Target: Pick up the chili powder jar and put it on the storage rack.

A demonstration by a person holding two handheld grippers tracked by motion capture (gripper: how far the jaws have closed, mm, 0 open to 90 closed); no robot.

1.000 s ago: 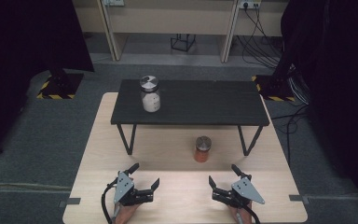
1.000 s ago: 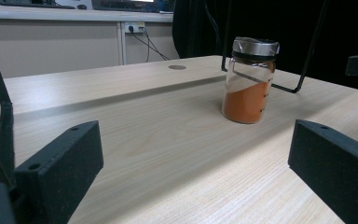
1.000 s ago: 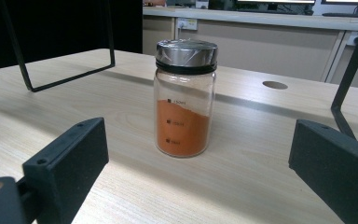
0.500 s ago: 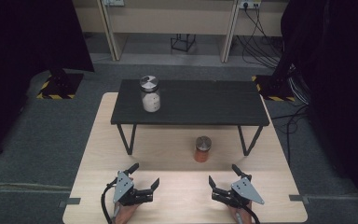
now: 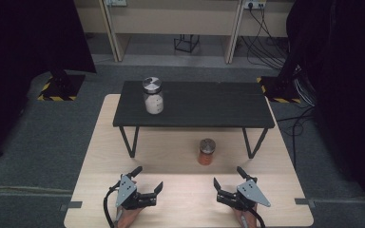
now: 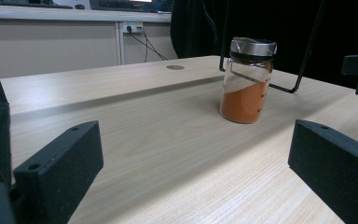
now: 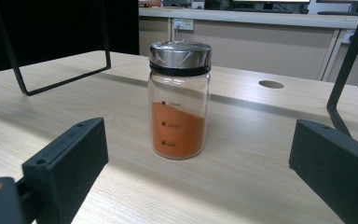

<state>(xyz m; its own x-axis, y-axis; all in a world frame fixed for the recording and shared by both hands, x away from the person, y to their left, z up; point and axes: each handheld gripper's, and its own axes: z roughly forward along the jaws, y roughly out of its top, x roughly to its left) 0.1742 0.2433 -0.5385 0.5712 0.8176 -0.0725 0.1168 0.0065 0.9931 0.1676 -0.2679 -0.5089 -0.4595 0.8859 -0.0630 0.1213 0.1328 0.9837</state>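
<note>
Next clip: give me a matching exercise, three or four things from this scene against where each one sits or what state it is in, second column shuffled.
Things:
1. Jar of orange powder
2. Jar of white powder
3. Left gripper
4. Black raised shelf

Places or states:
A. On top of the black shelf
B. Stands on thin legs on the wooden table
C. On the wooden table, in front of the shelf
D. Jaws open, nothing between them

Pairs: 1-C, 2-A, 3-D, 4-B

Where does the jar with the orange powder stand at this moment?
In the high view the jar of orange powder stands upright on the wooden table, just in front of the black raised shelf, right of centre and nearer the right tool.
</note>
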